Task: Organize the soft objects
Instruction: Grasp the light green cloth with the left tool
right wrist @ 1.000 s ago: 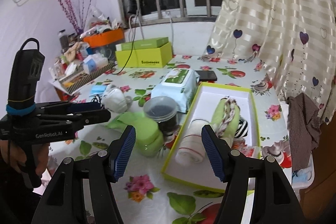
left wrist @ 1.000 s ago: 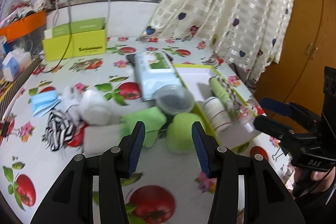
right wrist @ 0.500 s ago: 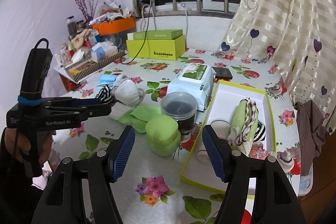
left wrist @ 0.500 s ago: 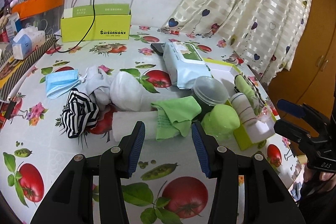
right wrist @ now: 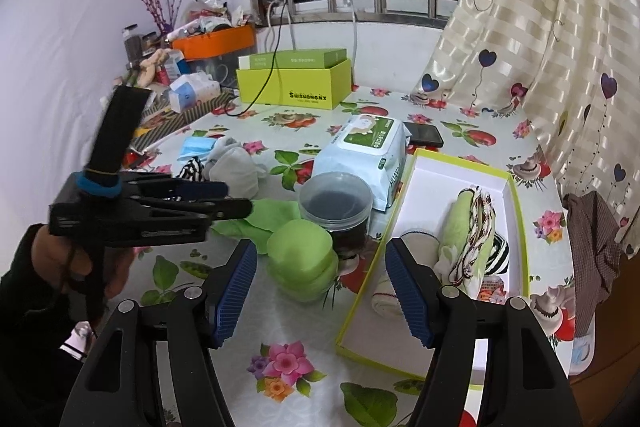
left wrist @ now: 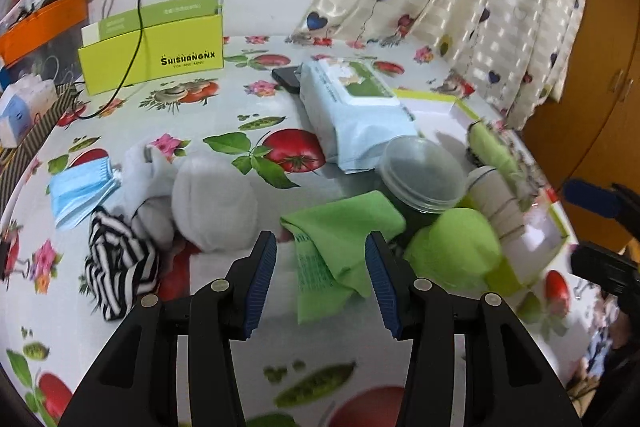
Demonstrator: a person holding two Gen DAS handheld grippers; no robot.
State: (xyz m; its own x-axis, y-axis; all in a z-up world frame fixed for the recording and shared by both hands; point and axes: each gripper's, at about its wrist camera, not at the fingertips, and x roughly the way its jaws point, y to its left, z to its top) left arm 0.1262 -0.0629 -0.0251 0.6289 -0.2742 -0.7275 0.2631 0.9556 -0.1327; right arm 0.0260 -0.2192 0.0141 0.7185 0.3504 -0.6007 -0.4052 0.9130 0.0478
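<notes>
Left gripper (left wrist: 320,279), low in the middle of its own view, stands wide with nothing between its jaws, aimed at the green cloth (left wrist: 340,243) just beyond the tips. Going left to right in that view, the loose things not yet sorted lie on the table (left wrist: 120,327): a blue face mask (left wrist: 82,189) at the left edge, a striped sock (left wrist: 116,267) below it, a grey sock bundle (left wrist: 208,203) in the middle, then the green cloth. Further right, a clear jar (left wrist: 422,181) and a green foam stack (left wrist: 454,253) stand beside the box (right wrist: 464,167). In the right wrist view, the box at centre right already holds a rolled white sock (right wrist: 394,291), a green roll (right wrist: 460,223) and a patterned piece (right wrist: 478,235). Right gripper (right wrist: 320,291) hangs wide and empty at the bottom. By my reckoning, the job is partway done, with about four pieces left.
</notes>
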